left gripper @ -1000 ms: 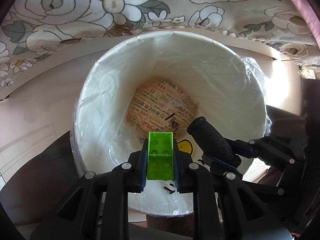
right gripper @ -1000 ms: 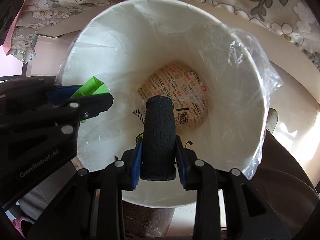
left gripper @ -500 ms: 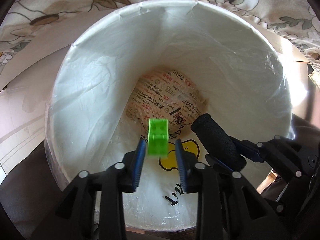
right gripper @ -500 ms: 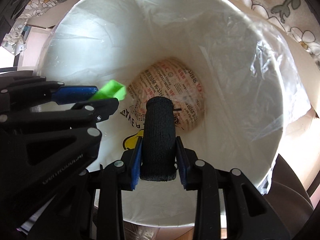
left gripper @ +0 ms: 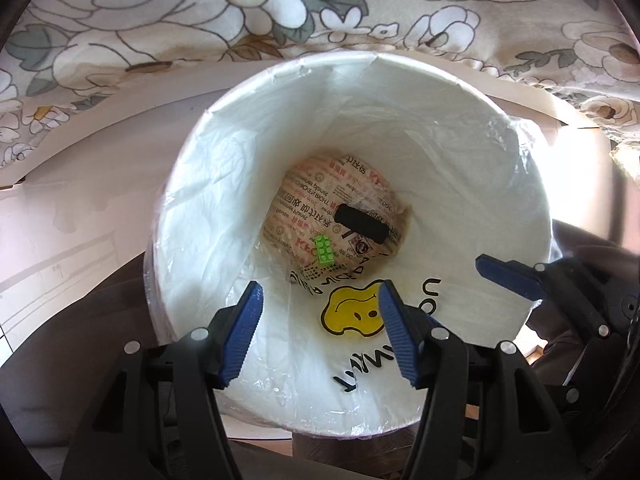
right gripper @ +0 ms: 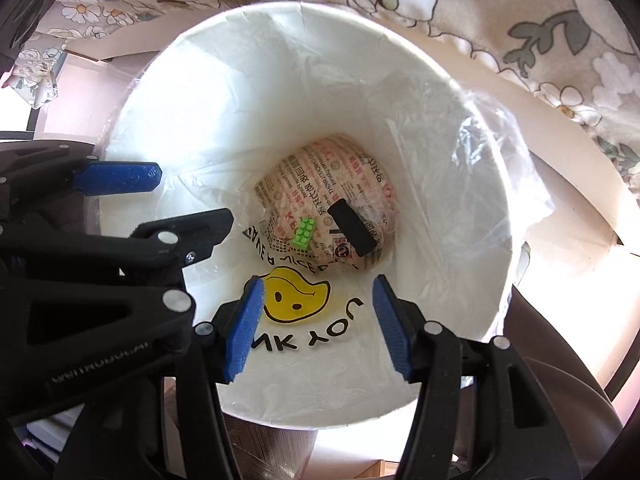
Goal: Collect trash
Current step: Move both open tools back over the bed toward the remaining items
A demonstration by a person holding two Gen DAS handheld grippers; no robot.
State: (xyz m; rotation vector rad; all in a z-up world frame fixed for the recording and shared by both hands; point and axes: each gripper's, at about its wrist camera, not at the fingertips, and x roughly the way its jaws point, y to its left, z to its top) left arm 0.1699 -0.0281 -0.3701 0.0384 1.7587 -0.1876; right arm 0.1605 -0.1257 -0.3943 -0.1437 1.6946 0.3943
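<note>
While you hold both tools above the white bin (left gripper: 500, 184), your left gripper (left gripper: 320, 320) has just been opening and now stands released, its blue pads (left gripper: 240, 332) apart with nothing between them. Seen from the right wrist, that same left gripper (right gripper: 156, 204) reaches in from the left edge over the bin's rim, and the clear plastic liner (right gripper: 480, 132) spills over the rim on the far right.

Down at the bottom, on the left, the green toy brick (left gripper: 324, 251) lies studs up on a printed food wrapper (left gripper: 316, 196). Just to its right, the black foam cylinder (left gripper: 362, 226) rests on its side across the same wrapper, near the brick, though you cannot tell whether they touch. Nearer you, a yellow smiley face (left gripper: 354, 312) with black lettering shows on the bin's inner wall.

Your right gripper (right gripper: 318, 324) has also just been opening and is released, nothing between its pads (right gripper: 390, 324); the brick (right gripper: 304, 233) and cylinder (right gripper: 352, 227) lie far below it. A flowered cloth (left gripper: 280, 12) hangs behind the bin
</note>
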